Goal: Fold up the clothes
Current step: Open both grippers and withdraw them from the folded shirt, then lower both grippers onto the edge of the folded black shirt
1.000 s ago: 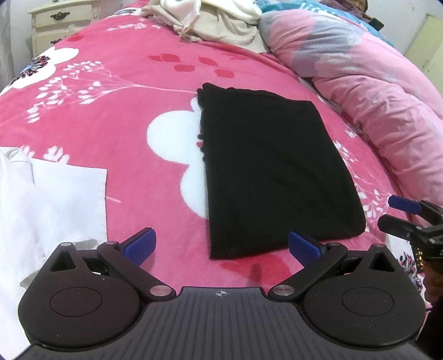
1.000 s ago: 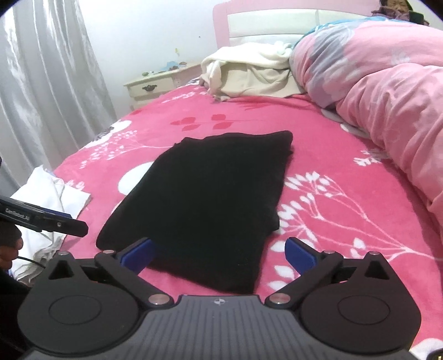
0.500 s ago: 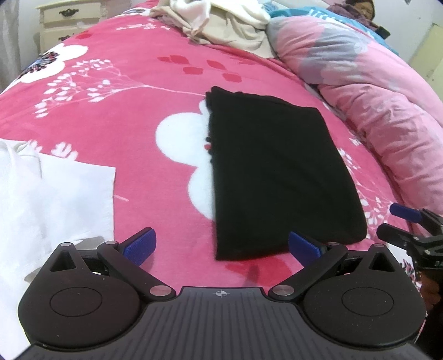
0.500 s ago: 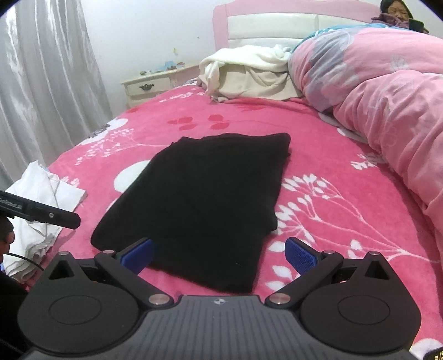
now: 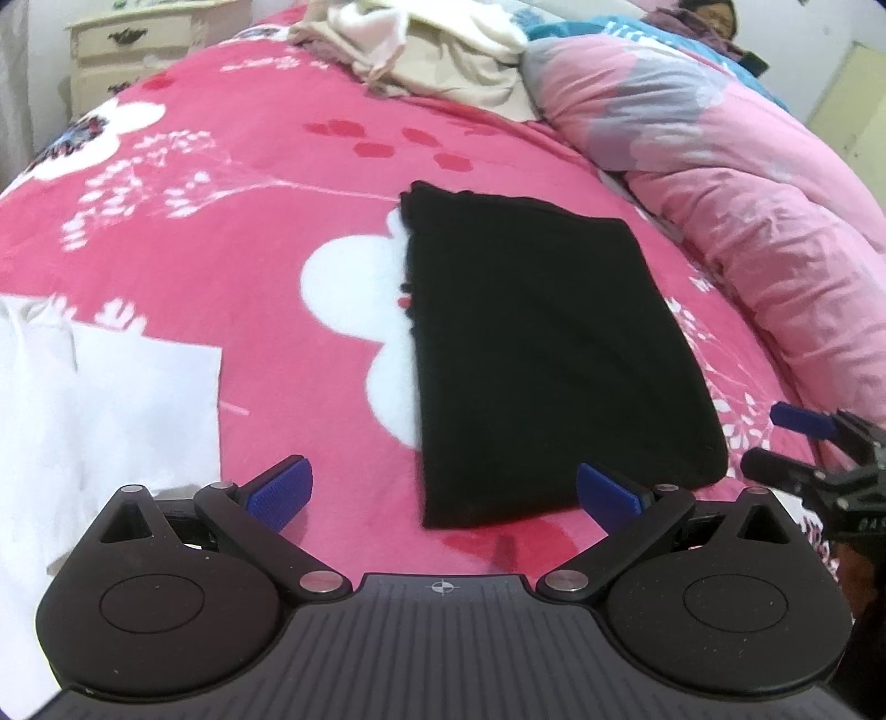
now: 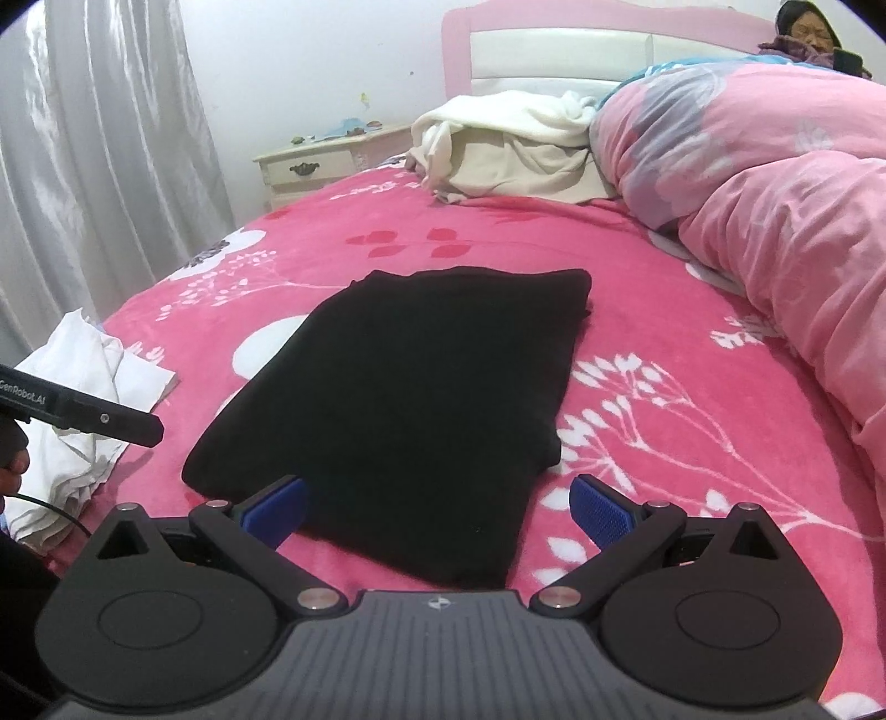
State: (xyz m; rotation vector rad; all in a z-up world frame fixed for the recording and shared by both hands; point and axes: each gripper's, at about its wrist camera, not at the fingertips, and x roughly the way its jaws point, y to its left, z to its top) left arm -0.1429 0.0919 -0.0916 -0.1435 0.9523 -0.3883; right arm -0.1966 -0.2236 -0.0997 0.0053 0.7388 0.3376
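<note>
A black garment (image 5: 548, 354) (image 6: 410, 399) lies folded into a flat rectangle on the pink flowered bedspread (image 5: 232, 232) (image 6: 664, 354). My left gripper (image 5: 443, 490) hovers open just short of the garment's near left corner, holding nothing. Over the garment's near edge, my right gripper (image 6: 437, 507) also stands open and empty. The right gripper (image 5: 797, 443) shows at the right edge of the left wrist view. The left gripper's body (image 6: 83, 412) shows at the left edge of the right wrist view.
White clothes (image 5: 83, 421) (image 6: 83, 410) lie crumpled at the bed's left edge. A cream heap (image 6: 515, 149) sits near the headboard. A thick pink duvet (image 6: 786, 221) runs along the right, with a person (image 6: 803, 33) behind it. A nightstand (image 6: 326, 166) and curtain stand at left.
Both grippers have drawn back a little from the black garment and stay open. The garment has not moved.
</note>
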